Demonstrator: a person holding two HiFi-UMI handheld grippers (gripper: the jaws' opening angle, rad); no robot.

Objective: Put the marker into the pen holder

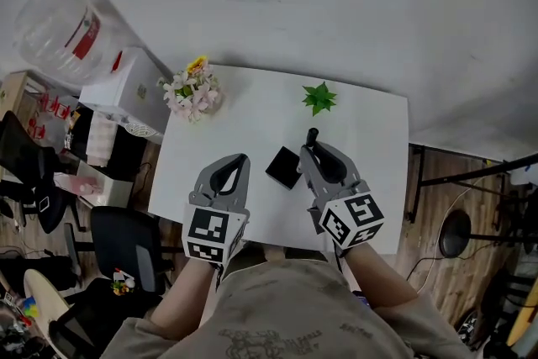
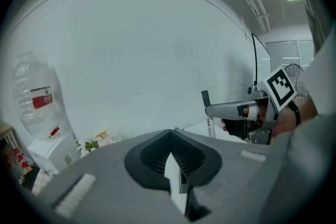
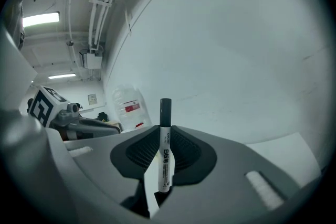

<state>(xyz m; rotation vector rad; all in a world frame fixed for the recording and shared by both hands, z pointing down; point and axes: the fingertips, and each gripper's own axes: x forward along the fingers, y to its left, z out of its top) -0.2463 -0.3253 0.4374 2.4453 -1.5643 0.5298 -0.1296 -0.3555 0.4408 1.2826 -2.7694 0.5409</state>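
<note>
- The marker's (image 3: 165,152) lower end is hidden between the pads of the right gripper (image 3: 164,131).
- In the head view only its dark cap shows beyond the jaw tips.
- The opening of the pen holder (image 1: 284,168), just left of those jaws, is too small to tell.

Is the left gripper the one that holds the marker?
No, the right gripper view shows the marker upright, clamped between the jaws of the right gripper, while the left gripper is shut with nothing in it.
</note>
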